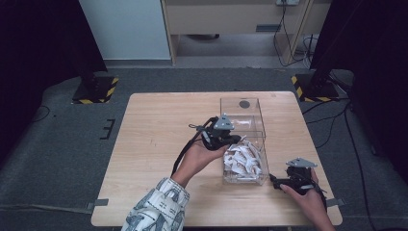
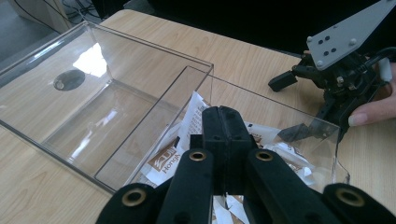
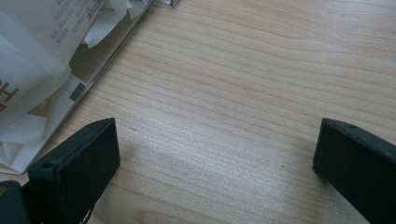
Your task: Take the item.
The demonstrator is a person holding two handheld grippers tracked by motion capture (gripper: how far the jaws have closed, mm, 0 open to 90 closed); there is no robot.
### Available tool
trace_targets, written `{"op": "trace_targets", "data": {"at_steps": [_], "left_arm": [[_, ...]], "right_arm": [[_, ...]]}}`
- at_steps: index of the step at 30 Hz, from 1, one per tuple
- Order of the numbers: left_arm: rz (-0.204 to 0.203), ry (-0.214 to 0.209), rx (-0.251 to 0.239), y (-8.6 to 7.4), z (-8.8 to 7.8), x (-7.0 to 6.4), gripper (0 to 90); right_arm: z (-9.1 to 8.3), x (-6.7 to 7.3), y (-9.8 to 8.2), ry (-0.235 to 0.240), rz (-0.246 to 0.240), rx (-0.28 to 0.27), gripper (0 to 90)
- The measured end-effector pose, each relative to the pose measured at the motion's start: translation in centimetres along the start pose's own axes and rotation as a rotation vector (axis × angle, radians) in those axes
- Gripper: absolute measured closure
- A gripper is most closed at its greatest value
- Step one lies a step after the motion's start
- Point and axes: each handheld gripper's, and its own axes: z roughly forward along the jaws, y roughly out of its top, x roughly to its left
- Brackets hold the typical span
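Note:
A clear plastic box (image 1: 264, 144) on the wooden table holds several white paper packets (image 1: 244, 161). Its clear lid (image 1: 240, 111) lies just beyond it. My left gripper (image 1: 235, 139) hangs over the box's left rim. In the left gripper view its jaws (image 2: 223, 121) are pressed flat together above the packets (image 2: 173, 158), and I see nothing between them. My right gripper (image 1: 275, 182) rests low on the table at the box's near right corner. It stands wide open (image 3: 217, 140) over bare wood, with the packets (image 3: 28, 60) to its upper left.
The table (image 1: 154, 144) has bare wood left of the box. The lid (image 2: 93, 93) has a dark round spot on it. Black stands with yellow-striped feet (image 1: 96, 89) flank the table's far corners. A patterned sleeve (image 1: 159, 207) comes in at the front edge.

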Motion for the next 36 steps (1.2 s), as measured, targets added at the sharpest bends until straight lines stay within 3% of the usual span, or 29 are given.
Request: {"op": "trace_targets", "data": {"at_steps": [12, 28, 36], "left_arm": [[0.007, 0.012, -0.019, 0.7, -1.4, 0.4, 90.0], [-0.001, 0.041, -0.041, 0.6, -3.3, 1.2, 90.0], [-0.001, 0.042, -0.045, 0.6, -3.5, 1.3, 90.0]], "right_arm": [[0.0, 0.0, 0.0, -0.002, 0.001, 0.000, 0.8], [0.0, 0.0, 0.0, 0.000, 0.000, 0.000, 0.8], [0.0, 0.0, 0.0, 0.000, 0.000, 0.000, 0.8]]}}
